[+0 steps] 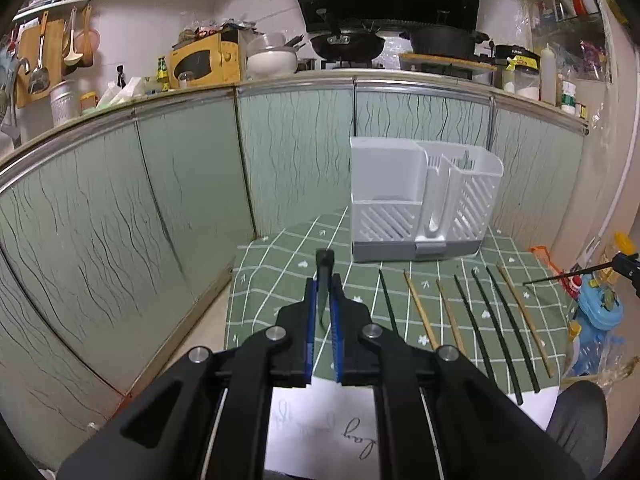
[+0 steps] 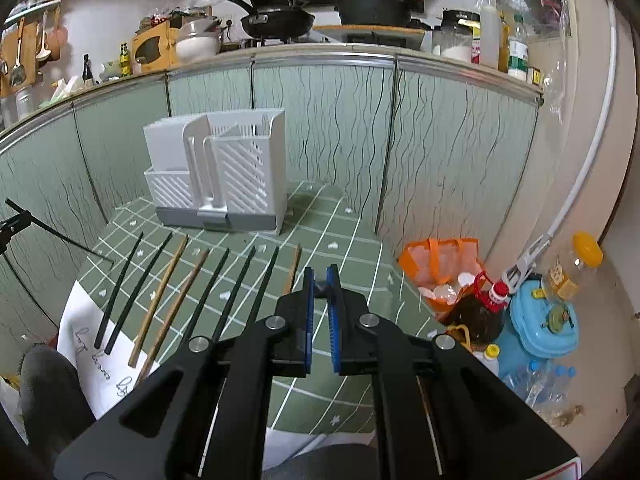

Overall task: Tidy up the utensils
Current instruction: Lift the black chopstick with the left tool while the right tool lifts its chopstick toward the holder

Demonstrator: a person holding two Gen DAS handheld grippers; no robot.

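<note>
My left hand-held gripper is clamped on a dark chopstick crossing its jaws; my right hand-held gripper pinches another's end. The white utensil holder stands ahead across the green-checked worktop, right of my left hand, nearer it.

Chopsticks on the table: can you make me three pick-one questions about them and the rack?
1. Where does the white rack stand? A on the green cloth; B on the stove; C on the floor.
2. How many brown chopsticks lie on the cloth? A one; B three; C six.
3. The left gripper has its jaws: A wide open; B shut on a black chopstick; C shut on a spoon.
Answers: A, it sits on the checked cloth; B, three brown ones lie among the black; B, a black stick is pinched between them.
</note>
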